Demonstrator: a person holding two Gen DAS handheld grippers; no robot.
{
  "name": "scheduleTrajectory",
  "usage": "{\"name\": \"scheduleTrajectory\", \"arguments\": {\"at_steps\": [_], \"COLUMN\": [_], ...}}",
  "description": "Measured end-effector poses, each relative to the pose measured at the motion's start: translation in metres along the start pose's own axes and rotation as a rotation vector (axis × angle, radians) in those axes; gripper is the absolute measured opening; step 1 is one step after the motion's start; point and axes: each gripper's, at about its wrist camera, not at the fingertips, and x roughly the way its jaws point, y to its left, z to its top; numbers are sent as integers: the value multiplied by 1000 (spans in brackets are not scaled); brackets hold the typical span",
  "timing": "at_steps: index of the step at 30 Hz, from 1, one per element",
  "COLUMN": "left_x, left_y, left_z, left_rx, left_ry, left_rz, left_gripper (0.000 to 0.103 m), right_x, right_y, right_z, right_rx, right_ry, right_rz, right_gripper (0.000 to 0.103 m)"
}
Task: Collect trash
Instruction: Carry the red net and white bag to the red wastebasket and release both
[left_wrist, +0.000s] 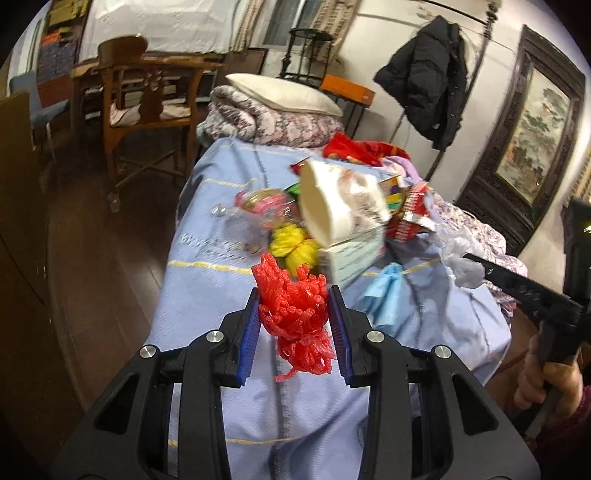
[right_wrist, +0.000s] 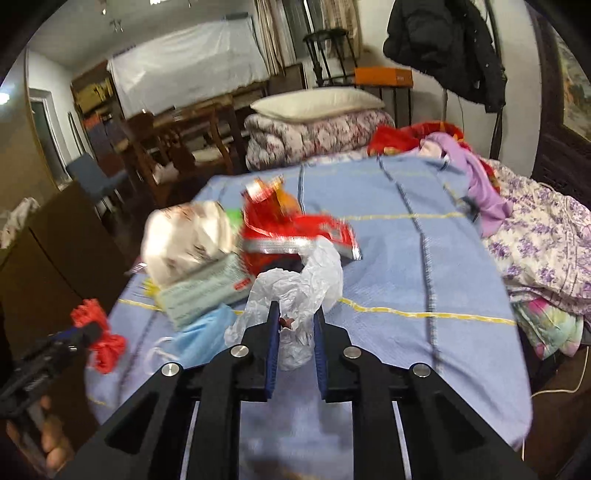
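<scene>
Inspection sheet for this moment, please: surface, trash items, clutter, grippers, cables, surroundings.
Surface: bed with blue sheet.
Job's things: white cup, red wrapper, carton, blue mask, yellow netting piled together.
Clutter: purple garment, floral quilt.
Grippers: left gripper shut on red netting; right gripper shut on white plastic bag.
Cables: white cord beside bed.
Surroundings: pillow, wooden chair, black coat.

Blurred white cup (right_wrist: 188, 240), box (right_wrist: 207, 291) print unreadable
</scene>
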Motion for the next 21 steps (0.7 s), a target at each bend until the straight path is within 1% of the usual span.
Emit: {"name": "scheduleTrajectory", "arguments": {"at_steps": [6, 9, 12, 15, 17, 19, 21], "left_x": [-31, -43, -52, -59, -61, -63, -64], "left_y": [-34, -50, -76, -108, -128, -148, -165], "left_z": [3, 3, 1, -3, -8, -13, -18], "left_rx": [31, 47, 89, 146, 174, 190, 196], "left_ry": [-40, -42, -42, -43, -37, -20, -1], "left_rz": [-21, -39, -59, -77, -99, -144, -196], "left_gripper": [36, 36, 36, 36, 36, 36, 36], "right_x": [-48, -76, -101, -126, -143, -155, -170], "right_y": [-13, -23, -39, -62, -83, -102, -119], "right_z": [2, -1, -4, -15, -22, -32, -43], "right_rx": [19, 10, 14, 49, 88, 118, 129], "right_ry": [-65, -101, -130, -155, -165, -167, -172], "right_rz": [30, 42, 42, 39, 38, 30, 3], "right_gripper": [17, 17, 17, 17, 17, 17, 17]}}
